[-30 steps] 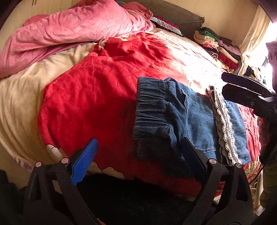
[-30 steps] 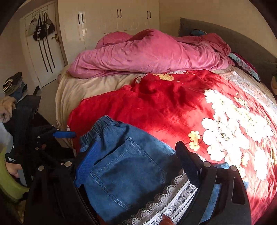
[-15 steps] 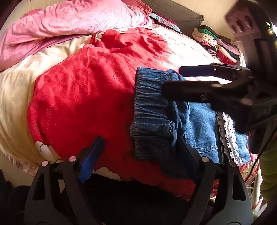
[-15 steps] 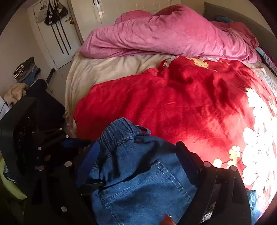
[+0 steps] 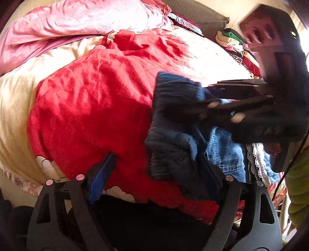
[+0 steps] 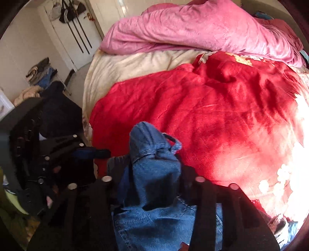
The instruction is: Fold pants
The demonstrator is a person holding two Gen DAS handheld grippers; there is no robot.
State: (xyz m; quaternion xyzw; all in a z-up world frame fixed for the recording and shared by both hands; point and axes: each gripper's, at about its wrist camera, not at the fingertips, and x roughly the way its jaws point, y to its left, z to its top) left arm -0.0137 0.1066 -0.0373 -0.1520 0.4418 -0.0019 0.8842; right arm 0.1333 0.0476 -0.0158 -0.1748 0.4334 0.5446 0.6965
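Blue denim pants [image 5: 173, 123] with a white lace hem [image 5: 255, 160] lie folded on the red blanket [image 5: 92, 108] near the bed's front edge. My right gripper [image 6: 152, 173] is shut on the bunched elastic waistband [image 6: 150, 150], which sticks up between its fingers. In the left wrist view the right gripper [image 5: 185, 104] reaches in from the right and pinches the waistband. My left gripper [image 5: 156, 173] is open, with its blue pad [image 5: 102, 175] over the blanket and its right finger against the near corner of the pants. It also shows in the right wrist view [image 6: 92, 152] to the left of the pants.
A pink duvet [image 6: 193, 32] is heaped at the far side of the bed on a cream sheet [image 6: 135, 65]. Stacked folded clothes [image 5: 237, 48] sit at the headboard end. The bed edge, floor and a door with hanging bags [image 6: 69, 13] lie to the left.
My right gripper has moved left along the pants to the waistband and shut on it, bunching the denim upward. My left gripper has stayed open near the front corner.
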